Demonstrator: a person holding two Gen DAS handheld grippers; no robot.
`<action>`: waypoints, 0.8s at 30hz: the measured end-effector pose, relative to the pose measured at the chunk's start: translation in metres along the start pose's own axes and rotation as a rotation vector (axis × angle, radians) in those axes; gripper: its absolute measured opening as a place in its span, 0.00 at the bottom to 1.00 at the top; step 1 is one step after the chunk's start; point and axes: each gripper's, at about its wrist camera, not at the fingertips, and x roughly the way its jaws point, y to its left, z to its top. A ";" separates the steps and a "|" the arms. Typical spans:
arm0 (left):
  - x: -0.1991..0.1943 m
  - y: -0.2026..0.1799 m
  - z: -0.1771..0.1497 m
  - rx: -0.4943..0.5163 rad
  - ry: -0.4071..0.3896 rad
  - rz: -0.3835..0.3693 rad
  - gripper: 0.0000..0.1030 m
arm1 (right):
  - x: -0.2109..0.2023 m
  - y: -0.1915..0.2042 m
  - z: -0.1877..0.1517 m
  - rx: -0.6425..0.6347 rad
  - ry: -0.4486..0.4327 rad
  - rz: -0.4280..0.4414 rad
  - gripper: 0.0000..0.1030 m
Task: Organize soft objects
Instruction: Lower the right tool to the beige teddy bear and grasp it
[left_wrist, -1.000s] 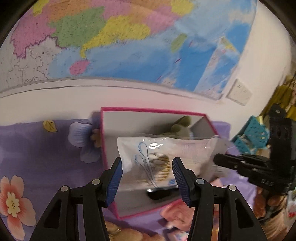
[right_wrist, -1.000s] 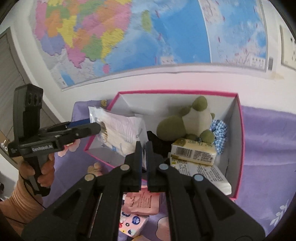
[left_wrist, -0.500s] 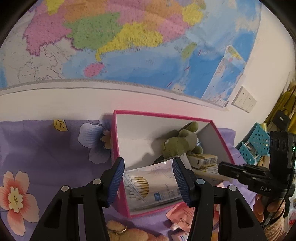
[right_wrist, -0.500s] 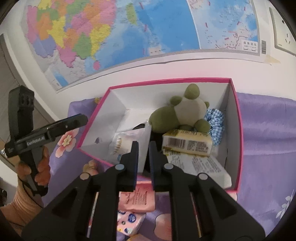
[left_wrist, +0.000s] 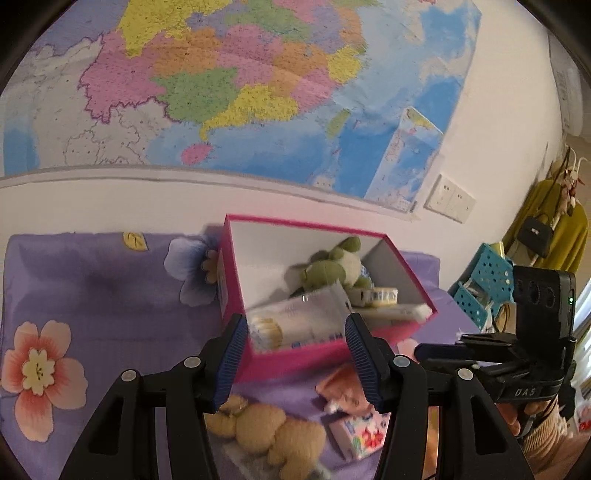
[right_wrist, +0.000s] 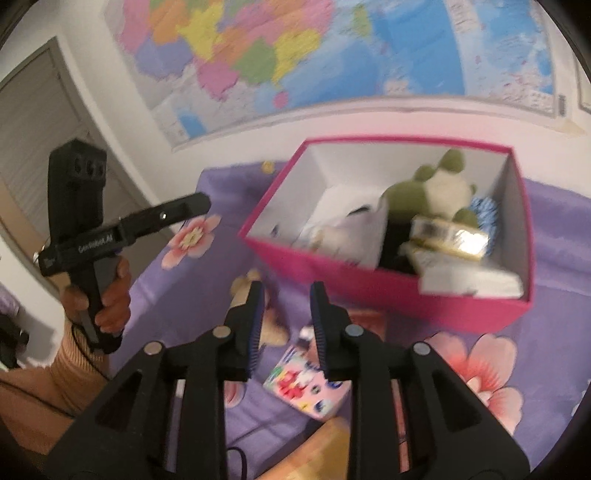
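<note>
Purple floral cloth (left_wrist: 92, 288) covered the tabletop below a wall map (left_wrist: 236, 85). Both claws, left claw (left_wrist: 295, 354) and right claw (right_wrist: 286, 321), gaped apart, gripping nothing, just short of the pink box (right_wrist: 388, 280). Inside it leaned the cotton-swab packet (left_wrist: 295, 321), beside a green plush (right_wrist: 432, 192); a tan teddy (left_wrist: 269, 428) lay in front of the box.

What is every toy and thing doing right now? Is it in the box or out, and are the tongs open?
Pink box: open, no lid on.
Green plush: inside the box.
Cotton swab bag: inside the box, leaning.
Tan teddy: lying outside on the purple cloth.
Tissue pack: outside, flat.
Left tongs: open, empty.
Right tongs: open, empty.
</note>
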 end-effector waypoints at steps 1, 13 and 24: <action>-0.001 0.001 -0.005 0.005 0.007 0.002 0.55 | 0.005 0.004 -0.004 -0.011 0.022 0.008 0.29; 0.017 0.033 -0.054 -0.059 0.130 0.041 0.54 | 0.087 0.015 -0.029 0.015 0.267 0.056 0.35; 0.047 0.042 -0.072 -0.093 0.227 -0.003 0.46 | 0.113 0.003 -0.025 0.121 0.344 0.116 0.35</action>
